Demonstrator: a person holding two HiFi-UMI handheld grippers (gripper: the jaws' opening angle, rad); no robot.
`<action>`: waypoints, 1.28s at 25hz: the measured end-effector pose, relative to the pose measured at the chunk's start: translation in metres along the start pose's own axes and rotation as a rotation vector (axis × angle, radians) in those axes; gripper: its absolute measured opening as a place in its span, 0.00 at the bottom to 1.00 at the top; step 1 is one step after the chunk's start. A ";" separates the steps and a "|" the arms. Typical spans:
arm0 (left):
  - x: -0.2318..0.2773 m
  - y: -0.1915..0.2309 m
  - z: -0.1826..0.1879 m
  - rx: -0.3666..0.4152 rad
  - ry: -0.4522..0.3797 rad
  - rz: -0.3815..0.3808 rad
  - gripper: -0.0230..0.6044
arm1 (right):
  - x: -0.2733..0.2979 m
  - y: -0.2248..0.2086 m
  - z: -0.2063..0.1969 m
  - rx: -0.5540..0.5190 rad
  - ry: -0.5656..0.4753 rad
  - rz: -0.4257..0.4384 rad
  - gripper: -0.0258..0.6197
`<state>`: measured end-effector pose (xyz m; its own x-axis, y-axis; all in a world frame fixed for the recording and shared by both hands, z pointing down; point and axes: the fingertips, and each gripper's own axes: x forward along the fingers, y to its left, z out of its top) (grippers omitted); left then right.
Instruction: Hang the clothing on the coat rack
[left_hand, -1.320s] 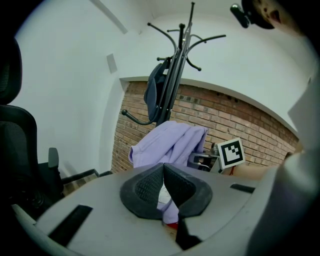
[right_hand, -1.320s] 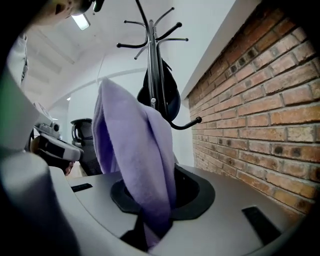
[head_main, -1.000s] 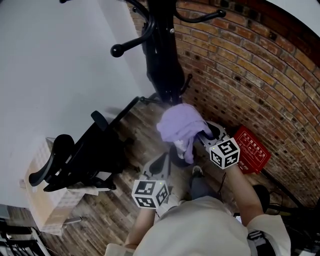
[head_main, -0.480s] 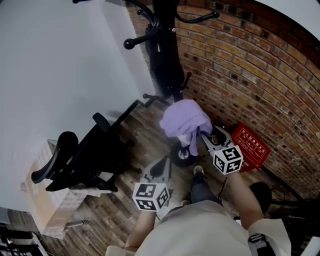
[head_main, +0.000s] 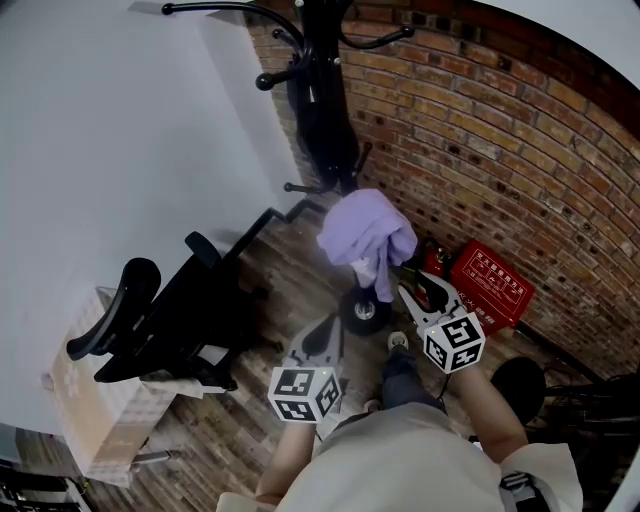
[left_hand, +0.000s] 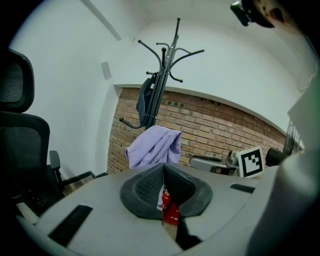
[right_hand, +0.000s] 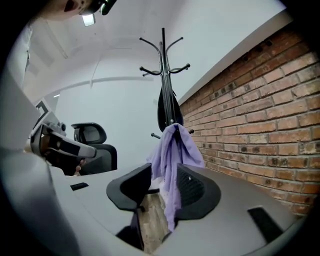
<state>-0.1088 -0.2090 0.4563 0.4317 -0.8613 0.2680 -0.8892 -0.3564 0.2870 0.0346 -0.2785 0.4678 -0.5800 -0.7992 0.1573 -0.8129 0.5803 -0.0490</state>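
The lavender fabric garment (head_main: 365, 232) is hanging on the black metal coat rack's (head_main: 322, 90) low hook, its tail dangling free between the right gripper's (head_main: 412, 297) parted jaws, which have just been closing, while the left gripper (head_main: 324, 333) is hovering clenched and empty, and the flat red box's (head_main: 490, 287) white lettering is showing too small to read.

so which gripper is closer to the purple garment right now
Right. The right gripper is at the tail of the purple garment, jaws apart around it though just closing a little. The left gripper sits further back, lower left in the head view.
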 end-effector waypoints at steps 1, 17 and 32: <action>-0.003 -0.002 0.000 0.000 -0.004 -0.002 0.04 | -0.006 0.006 0.005 -0.001 -0.009 -0.001 0.24; -0.026 -0.036 -0.003 0.044 -0.043 -0.068 0.04 | -0.071 0.060 0.044 -0.028 -0.056 -0.014 0.04; -0.018 -0.025 0.000 0.026 -0.044 -0.063 0.04 | -0.058 0.065 0.052 -0.057 -0.069 -0.009 0.04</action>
<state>-0.0948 -0.1844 0.4441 0.4800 -0.8519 0.2094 -0.8645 -0.4189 0.2778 0.0127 -0.2028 0.4044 -0.5767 -0.8121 0.0893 -0.8149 0.5796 0.0083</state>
